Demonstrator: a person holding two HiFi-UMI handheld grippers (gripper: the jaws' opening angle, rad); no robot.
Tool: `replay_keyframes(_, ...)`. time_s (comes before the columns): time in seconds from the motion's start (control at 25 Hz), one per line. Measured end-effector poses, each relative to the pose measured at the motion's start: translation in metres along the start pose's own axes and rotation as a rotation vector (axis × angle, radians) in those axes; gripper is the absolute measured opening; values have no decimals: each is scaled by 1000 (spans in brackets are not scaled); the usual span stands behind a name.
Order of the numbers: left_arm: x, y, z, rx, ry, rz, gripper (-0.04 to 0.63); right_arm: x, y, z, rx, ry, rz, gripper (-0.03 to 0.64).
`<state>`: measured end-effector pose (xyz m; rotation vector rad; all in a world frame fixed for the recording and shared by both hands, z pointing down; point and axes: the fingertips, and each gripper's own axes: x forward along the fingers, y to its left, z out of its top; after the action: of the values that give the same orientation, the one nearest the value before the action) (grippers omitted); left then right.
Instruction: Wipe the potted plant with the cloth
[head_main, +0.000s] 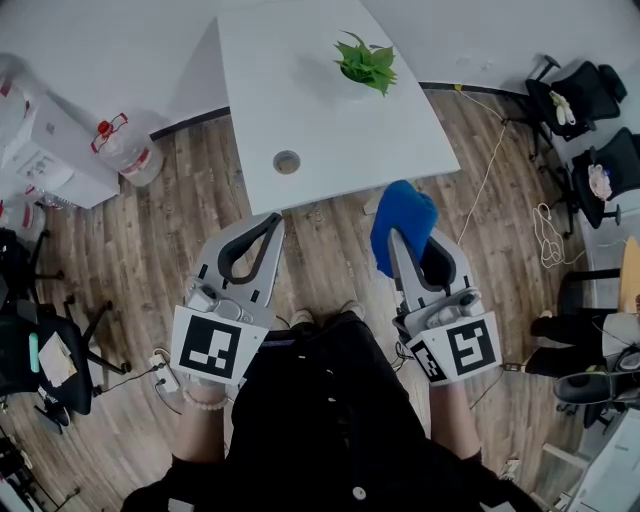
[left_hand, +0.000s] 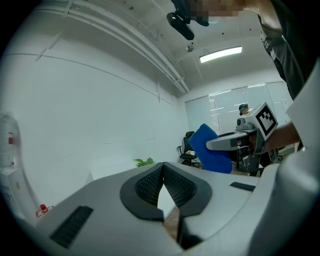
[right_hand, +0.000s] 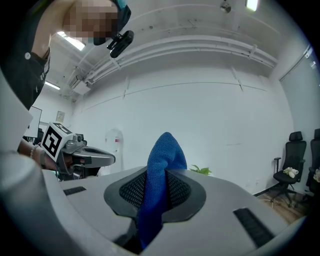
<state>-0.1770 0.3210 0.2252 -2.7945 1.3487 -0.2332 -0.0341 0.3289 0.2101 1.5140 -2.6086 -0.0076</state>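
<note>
The potted plant (head_main: 366, 62), green leaves in a white pot, stands on the far part of the white table (head_main: 300, 110). It shows small in the left gripper view (left_hand: 145, 161) and in the right gripper view (right_hand: 202, 170). My right gripper (head_main: 396, 238) is shut on a blue cloth (head_main: 402, 222), which sticks up between its pads (right_hand: 160, 185) and is also seen from the left (left_hand: 210, 150). My left gripper (head_main: 270, 220) is shut with nothing in it, its ribbed pads (left_hand: 150, 182) meeting at the tip. Both grippers hover over the wooden floor, short of the table's near edge.
A round cable hole (head_main: 287, 161) sits in the table near its front edge. A water bottle (head_main: 125, 148) stands on the floor at the left. Black office chairs (head_main: 580, 95) and loose cables (head_main: 545, 235) are at the right, and a power strip (head_main: 165, 375) lies by my left side.
</note>
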Motion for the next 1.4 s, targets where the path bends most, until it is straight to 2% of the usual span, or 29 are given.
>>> replay_keyframes(0.52,-17,1,-1,-7,-19,27,14,-8,-1,0,-3,2,-24,95)
replay_keyframes(0.76,-10,0,1,6,-21,35,14,-1,-8,-2,1,-1,-8,95)
replay_keyframes(1.04,10,11,0,7,0,48,14,25,-20,-4,16,-9,24,95)
replay_keyframes(1.4,62,23,5,8,6,55,14,59,-65,-10,30,2,34,95)
